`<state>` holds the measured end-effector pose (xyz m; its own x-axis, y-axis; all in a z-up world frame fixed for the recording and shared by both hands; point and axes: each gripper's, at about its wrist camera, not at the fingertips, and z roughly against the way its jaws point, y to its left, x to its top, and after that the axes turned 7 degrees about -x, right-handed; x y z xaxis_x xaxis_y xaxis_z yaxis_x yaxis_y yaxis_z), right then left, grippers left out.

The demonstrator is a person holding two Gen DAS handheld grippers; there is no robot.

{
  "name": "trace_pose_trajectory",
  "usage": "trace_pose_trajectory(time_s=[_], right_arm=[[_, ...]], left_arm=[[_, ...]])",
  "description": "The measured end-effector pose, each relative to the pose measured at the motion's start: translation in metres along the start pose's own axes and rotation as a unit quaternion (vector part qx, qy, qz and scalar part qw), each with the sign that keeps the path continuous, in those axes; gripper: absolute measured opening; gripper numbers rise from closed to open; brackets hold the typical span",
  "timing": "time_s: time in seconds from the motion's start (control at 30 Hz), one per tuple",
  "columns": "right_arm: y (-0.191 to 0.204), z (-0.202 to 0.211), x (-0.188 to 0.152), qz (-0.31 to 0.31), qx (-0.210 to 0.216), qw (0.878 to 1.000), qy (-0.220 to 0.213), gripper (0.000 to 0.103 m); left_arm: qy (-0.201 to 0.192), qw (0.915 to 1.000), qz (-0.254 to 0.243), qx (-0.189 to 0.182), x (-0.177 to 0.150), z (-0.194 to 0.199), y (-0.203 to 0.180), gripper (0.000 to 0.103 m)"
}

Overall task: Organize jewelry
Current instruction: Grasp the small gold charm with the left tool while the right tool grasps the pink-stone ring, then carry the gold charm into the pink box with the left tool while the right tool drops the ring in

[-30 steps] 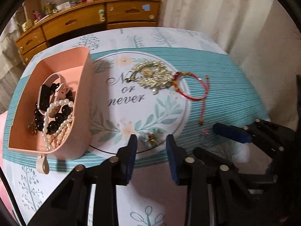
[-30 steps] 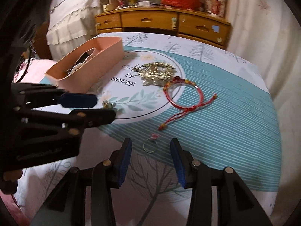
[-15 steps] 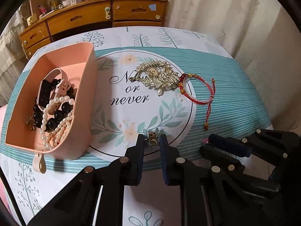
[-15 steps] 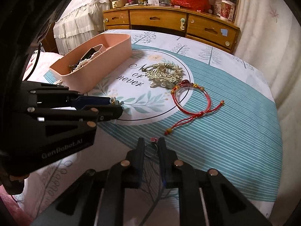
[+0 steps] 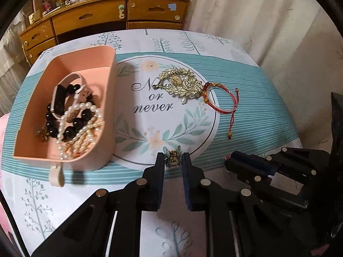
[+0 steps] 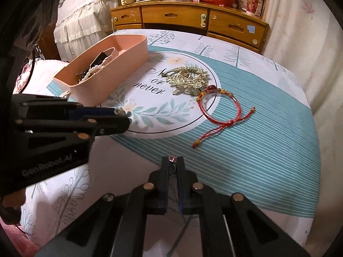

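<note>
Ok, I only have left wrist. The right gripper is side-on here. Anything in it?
Observer: Yes. From the right wrist view, the right gripper is shut on a small ring.
Operator: Stone on it?
Observer: A small pink stone pokes out past the fingertips.
Operator: What's beyond the pink box on that side?
Observer: A bed with a white frilled cover, standing beside the dresser, behind the pink box.

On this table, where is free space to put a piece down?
Free: the striped cloth right of the red bracelet, and the printed circle between the pink box and the gold brooch. Crowded: the near half of the box, and the brooch-bracelet cluster.
</note>
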<state>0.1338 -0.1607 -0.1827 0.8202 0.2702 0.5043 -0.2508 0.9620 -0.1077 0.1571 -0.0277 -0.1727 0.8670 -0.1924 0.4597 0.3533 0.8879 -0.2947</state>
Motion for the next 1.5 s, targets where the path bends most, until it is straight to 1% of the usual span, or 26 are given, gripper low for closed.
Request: trace_pose_trajectory(time_s=[0.17, 0.33, 0.47, 0.6, 0.8, 0.9, 1.03, 1.13, 1.23, 1.3, 1.37, 1.43, 1.5], right_arm=[[0.005, 0.003, 0.004, -0.028, 0.018, 0.999, 0.004, 0.006], [0.019, 0.008, 0.015, -0.036, 0.029, 0.999, -0.002, 0.006], [0.034, 0.018, 0.029, -0.035, 0.037, 0.999, -0.017, 0.006], [0.05, 0.029, 0.049, -0.036, 0.042, 0.998, -0.035, 0.006], [0.07, 0.042, 0.076, -0.041, 0.043, 0.996, -0.063, 0.006], [0.079, 0.046, 0.088, -0.044, 0.041, 0.995, -0.078, 0.006], [0.09, 0.048, 0.102, -0.055, 0.035, 0.994, -0.091, 0.007], [0.095, 0.048, 0.106, -0.067, 0.032, 0.993, -0.097, 0.007], [0.099, 0.047, 0.109, -0.081, 0.031, 0.991, -0.099, 0.007], [0.1, 0.044, 0.109, -0.093, 0.037, 0.99, -0.095, 0.007], [0.099, 0.039, 0.107, -0.107, 0.032, 0.99, -0.085, 0.008], [0.098, 0.039, 0.105, -0.116, 0.025, 0.989, -0.084, 0.008], [0.096, 0.04, 0.103, -0.121, 0.02, 0.989, -0.084, 0.008]], left_arm=[[0.004, 1.0, -0.004, 0.007, -0.002, 0.018, 0.01, 0.014], [0.01, 0.9999, 0.0, 0.012, 0.0, 0.041, 0.026, 0.014], [0.0, 0.9999, 0.0, 0.012, 0.004, 0.061, 0.037, 0.014], [-0.002, 0.9998, -0.012, 0.018, 0.012, 0.078, 0.051, 0.014], [-0.025, 0.9992, -0.026, 0.018, 0.028, 0.097, 0.072, 0.014], [-0.031, 0.9988, -0.034, 0.014, 0.035, 0.103, 0.082, 0.014], [-0.03, 0.9984, -0.046, 0.013, 0.043, 0.105, 0.092, 0.014], [-0.032, 0.9981, -0.053, 0.004, 0.047, 0.107, 0.1, 0.014], [-0.025, 0.998, -0.058, -0.004, 0.048, 0.105, 0.105, 0.014], [-0.019, 0.9981, -0.059, 0.004, 0.048, 0.103, 0.108, 0.018], [-0.012, 0.9984, -0.055, -0.005, 0.048, 0.101, 0.112, 0.022], [-0.008, 0.9986, -0.051, -0.01, 0.048, 0.101, 0.115, 0.025], [-0.007, 0.9985, -0.053, -0.01, 0.049, 0.101, 0.116, 0.025]])
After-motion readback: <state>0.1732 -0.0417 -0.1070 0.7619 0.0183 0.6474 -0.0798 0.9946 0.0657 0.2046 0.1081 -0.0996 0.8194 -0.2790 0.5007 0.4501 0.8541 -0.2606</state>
